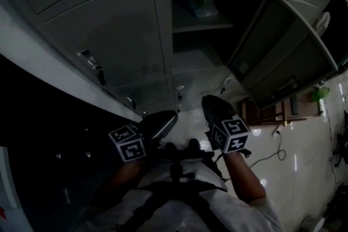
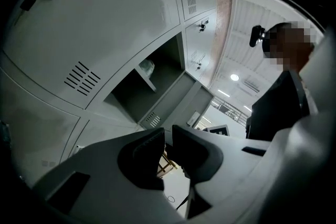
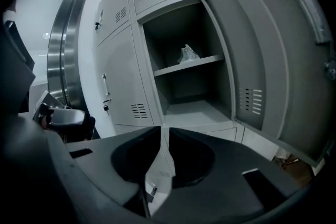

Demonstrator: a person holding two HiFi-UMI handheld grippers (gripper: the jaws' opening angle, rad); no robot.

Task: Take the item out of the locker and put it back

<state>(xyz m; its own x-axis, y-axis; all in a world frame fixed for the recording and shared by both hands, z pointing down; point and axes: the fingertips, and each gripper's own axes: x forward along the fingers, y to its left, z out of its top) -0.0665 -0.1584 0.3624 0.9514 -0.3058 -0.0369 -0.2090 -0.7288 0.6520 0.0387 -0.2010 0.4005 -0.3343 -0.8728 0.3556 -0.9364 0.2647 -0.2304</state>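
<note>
Crumpled bag (image 3: 188,54) on the locker shelf (image 3: 210,62): likely light, soft, slippery, best pinched at its raised fold; left gripper (image 2: 168,139) and right gripper (image 3: 161,139) jaws narrowly apart, empty.

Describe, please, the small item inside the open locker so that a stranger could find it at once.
In the wall of grey metal lockers, find the only compartment whose door stands open. On its single grey shelf lies a small, pale, crumpled bag-like item, the only thing in that compartment.
</note>
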